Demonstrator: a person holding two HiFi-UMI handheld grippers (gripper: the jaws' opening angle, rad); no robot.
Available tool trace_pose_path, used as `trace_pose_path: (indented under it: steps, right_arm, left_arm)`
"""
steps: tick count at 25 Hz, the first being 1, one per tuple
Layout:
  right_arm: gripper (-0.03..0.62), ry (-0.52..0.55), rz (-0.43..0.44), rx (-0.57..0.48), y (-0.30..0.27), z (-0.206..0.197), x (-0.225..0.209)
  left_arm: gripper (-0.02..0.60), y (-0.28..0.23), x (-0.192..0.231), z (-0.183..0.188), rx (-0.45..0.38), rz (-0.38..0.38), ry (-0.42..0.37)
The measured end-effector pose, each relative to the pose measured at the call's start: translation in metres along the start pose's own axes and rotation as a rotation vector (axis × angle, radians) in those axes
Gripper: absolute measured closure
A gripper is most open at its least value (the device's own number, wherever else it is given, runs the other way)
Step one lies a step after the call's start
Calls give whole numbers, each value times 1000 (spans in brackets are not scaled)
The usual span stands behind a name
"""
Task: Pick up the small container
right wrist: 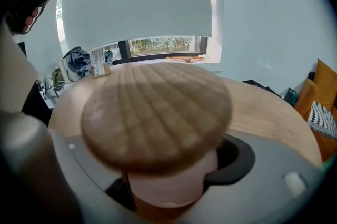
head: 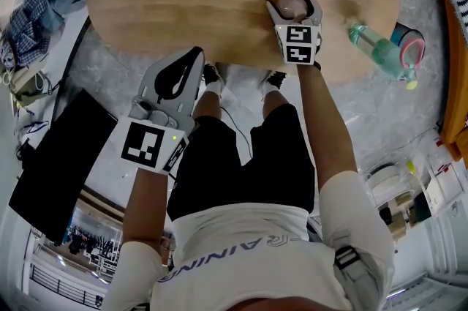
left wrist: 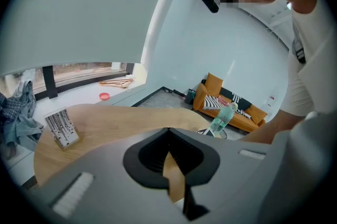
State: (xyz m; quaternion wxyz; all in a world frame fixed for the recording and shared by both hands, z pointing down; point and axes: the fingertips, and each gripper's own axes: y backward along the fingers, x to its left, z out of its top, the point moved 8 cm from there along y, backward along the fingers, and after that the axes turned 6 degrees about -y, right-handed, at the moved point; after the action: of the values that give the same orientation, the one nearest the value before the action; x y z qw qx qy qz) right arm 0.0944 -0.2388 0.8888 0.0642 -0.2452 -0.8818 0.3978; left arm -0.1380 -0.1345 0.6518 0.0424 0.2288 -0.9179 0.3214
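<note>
Right now the reach is done and the grasp is where the action is. The right gripper (head: 293, 1) is down at the near edge of the round wooden surface (head: 219, 2), and the small container (head: 290, 8) sits squarely between its jaws. From the right gripper view, the scalloped wooden lid (right wrist: 158, 112) fills the frame. Beneath it is the pink body (right wrist: 168, 181), and the dark pads look to be against it on both sides, so I'd call that a pinch on the body just under the lid. How firm the pinch is, I can't say.

Wood grain shows right under the container's base, so by my reading it stands on the surface, not yet lifted. That's the part left: hold the grip and raise it clear.

The left gripper (head: 196, 55) is taking no part. It hangs off the surface's near edge, over the person's legs, with its jaws pressed together at the tips and nothing between them. A water bottle (head: 376, 50) lies well off to the right, clear of the lift path.

So: approach finished, grasp apparently made, the pick-up itself yet to come.
</note>
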Motion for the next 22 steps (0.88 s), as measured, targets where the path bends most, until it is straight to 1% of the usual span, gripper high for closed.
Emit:
trace_pose_path:
  steps: [7,11,16,22]
  right_arm:
    - [169,-5,5,15,0,0,2]
    - [169,9,34,-22,11,5,9]
    - [168,7,67,-73,43,27,20]
    - [166,-37,91,-124,100,69,23]
  left_arm:
    - [580,2,-6,-2,3,-8,-3]
    - [580,7,-8,-1,3,-8,-14]
    - [580,13,-12,5,-12,1,-6]
    - [580,25,-22,29,-60,-8,-21]
